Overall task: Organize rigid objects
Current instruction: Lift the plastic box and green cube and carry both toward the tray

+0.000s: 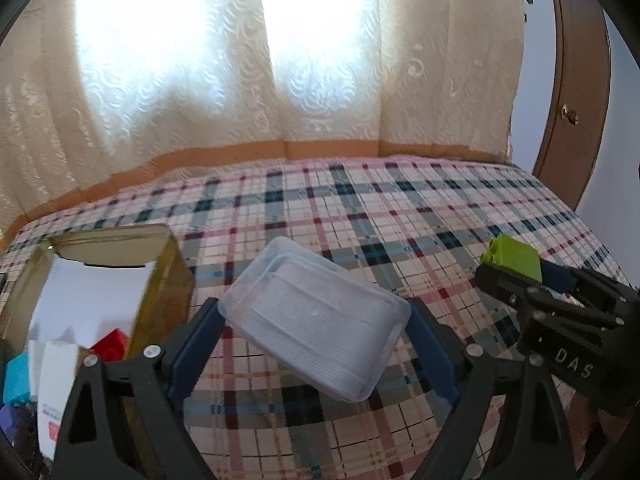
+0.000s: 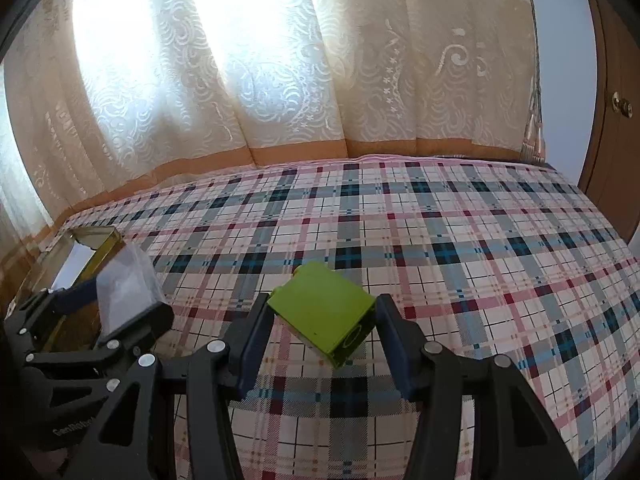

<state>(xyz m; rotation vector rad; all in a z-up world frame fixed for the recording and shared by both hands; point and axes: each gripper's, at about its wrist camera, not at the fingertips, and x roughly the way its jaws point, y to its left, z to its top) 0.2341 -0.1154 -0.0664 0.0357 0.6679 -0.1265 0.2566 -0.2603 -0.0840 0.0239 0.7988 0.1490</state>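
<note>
A clear plastic box hangs tilted above the plaid cover, gripped at its two ends by my left gripper. From the right wrist view the same box shows in the left gripper at the far left. My right gripper is shut on a lime-green block, held tilted over the cover. In the left wrist view that green block and the right gripper appear at the right edge.
An open gold tin with shiny walls stands at the left, also the gold tin. Beside it lie a red block, a blue block and a white carton. The plaid cover stretches back to cream curtains; a wooden door stands at right.
</note>
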